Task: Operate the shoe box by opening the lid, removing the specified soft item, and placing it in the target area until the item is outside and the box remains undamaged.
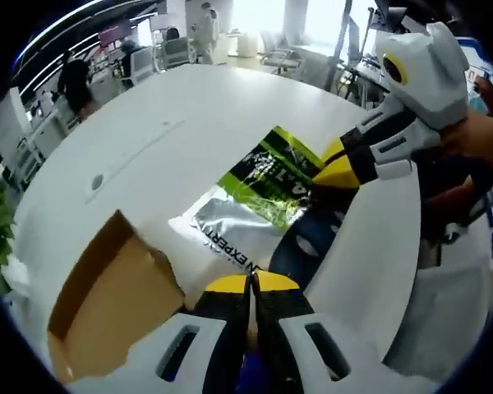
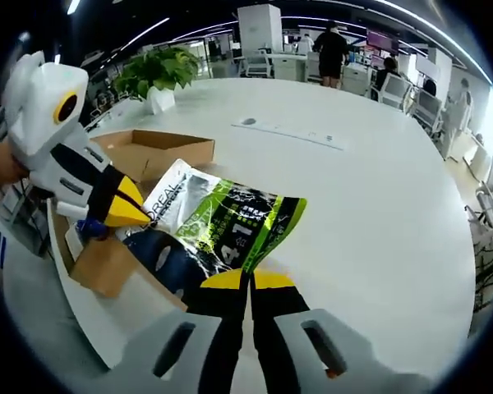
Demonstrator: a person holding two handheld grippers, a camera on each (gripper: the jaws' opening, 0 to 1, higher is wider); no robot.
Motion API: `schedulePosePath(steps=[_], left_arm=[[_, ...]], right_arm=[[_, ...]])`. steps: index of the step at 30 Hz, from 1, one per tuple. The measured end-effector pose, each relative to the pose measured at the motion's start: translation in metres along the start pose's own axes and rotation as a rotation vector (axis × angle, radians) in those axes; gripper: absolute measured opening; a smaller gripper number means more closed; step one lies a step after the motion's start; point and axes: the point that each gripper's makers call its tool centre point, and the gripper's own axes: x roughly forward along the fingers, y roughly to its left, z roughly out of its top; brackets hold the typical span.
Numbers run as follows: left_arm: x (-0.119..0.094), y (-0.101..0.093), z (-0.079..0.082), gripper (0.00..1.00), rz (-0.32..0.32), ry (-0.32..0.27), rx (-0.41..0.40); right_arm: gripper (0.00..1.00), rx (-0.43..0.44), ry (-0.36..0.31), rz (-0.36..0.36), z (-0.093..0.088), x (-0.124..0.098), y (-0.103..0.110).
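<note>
Beside the open shoe box (image 1: pixel 107 304), my left gripper (image 1: pixel 252 283) pinches the pouch's (image 1: pixel 263 185) dark lower edge, jaws closed; my right gripper (image 1: pixel 337 168) grips its far side.

Right of the shoe box (image 2: pixel 148 152), my right gripper (image 2: pixel 248 281) clamps the pouch (image 2: pixel 222 222) above the white table (image 2: pixel 378 205); the left gripper (image 2: pixel 127 209) bites its opposite end.

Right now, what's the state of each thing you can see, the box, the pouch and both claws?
Shoe box: open, lying on the white table.
Pouch: out of the box, held flat over the table.
Left claw: shut on the pouch's dark end.
Right claw: shut on the pouch's other edge.
</note>
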Motion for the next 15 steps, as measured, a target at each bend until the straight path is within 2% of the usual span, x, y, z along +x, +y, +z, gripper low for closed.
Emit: schedulePosePath(steps=[4,15], left_arm=[[0.008,-0.001,-0.003,0.00,-0.007,0.030,0.024],[0.027,0.006,-0.008,0.00,0.023,0.095,0.138]], right_arm=[[0.00,-0.004,0.005,-0.003,-0.001,0.005,-0.004],[0.00,-0.027,-0.001,-0.006,-0.005,0.023,-0.010]])
